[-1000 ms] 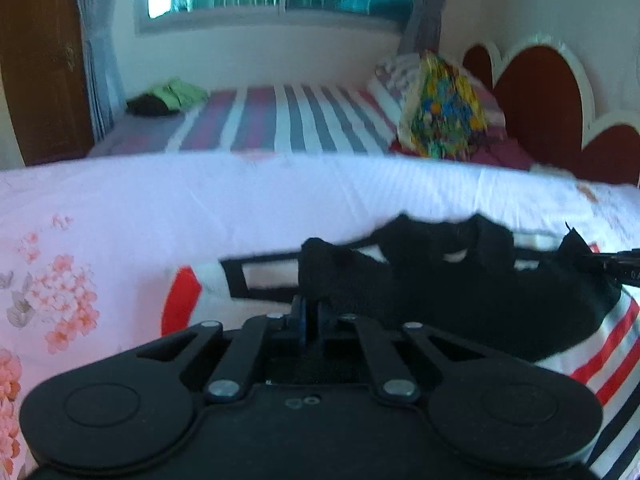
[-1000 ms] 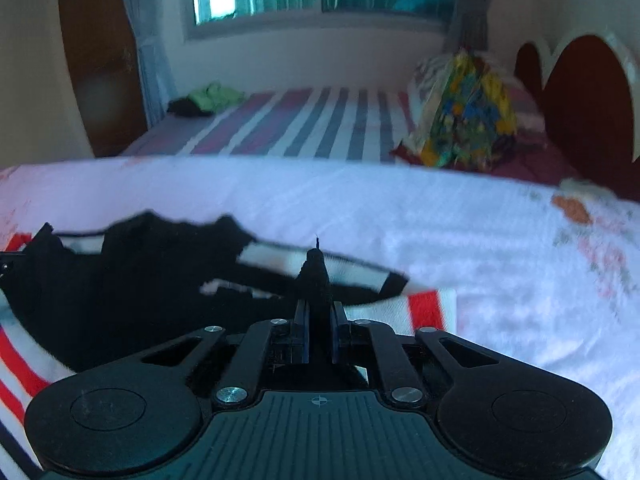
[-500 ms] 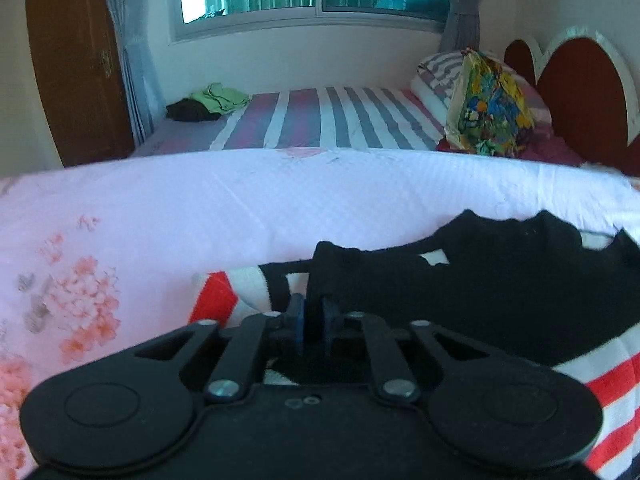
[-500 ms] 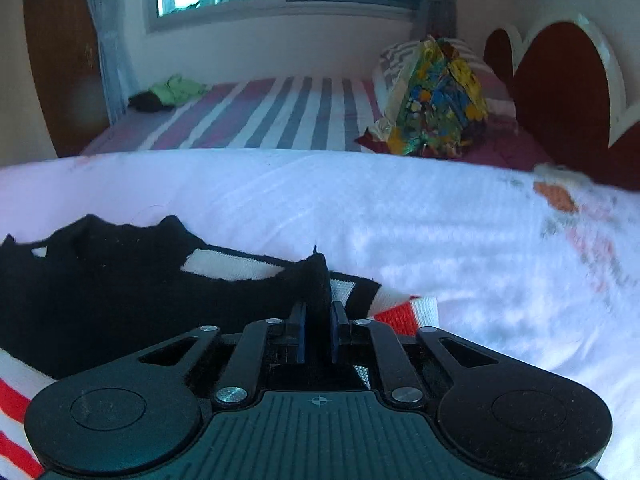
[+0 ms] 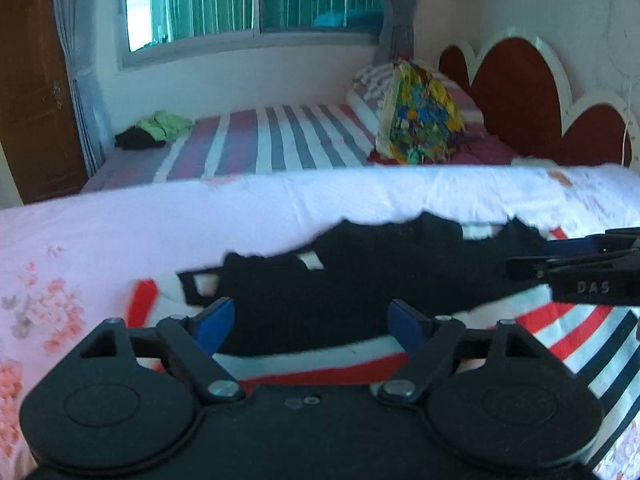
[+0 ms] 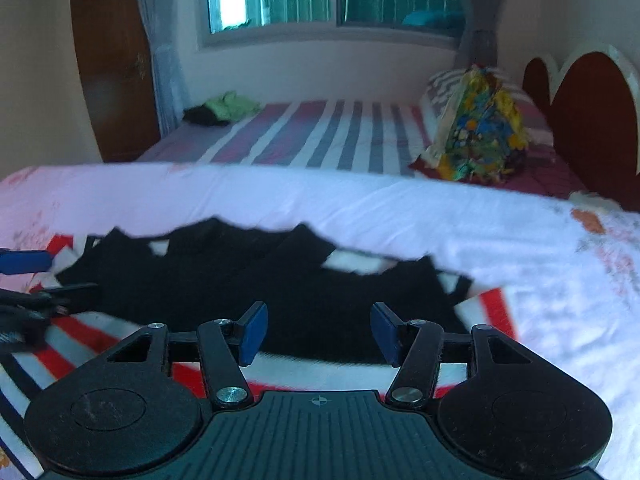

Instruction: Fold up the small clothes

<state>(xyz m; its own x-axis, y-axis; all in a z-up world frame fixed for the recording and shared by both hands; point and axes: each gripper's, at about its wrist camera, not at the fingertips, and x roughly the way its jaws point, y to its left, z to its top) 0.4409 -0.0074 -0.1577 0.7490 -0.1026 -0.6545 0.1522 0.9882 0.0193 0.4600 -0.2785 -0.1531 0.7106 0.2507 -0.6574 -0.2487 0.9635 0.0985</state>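
Now both tongs [image 5: 310, 322] [image 6: 318, 332] gape over the shirt [image 5: 360, 280].

The far edge of the black shirt [image 5: 360, 280] is smeared by blur in both wrist views. The striped cloth [image 5: 580, 344] beneath it runs off the lower right edge, partly hidden by the left claw's body. The right claw [image 5: 576, 270] is cut off at the frame edge.

Black tongs [image 5: 310, 322], blue pads [image 6: 253, 332]
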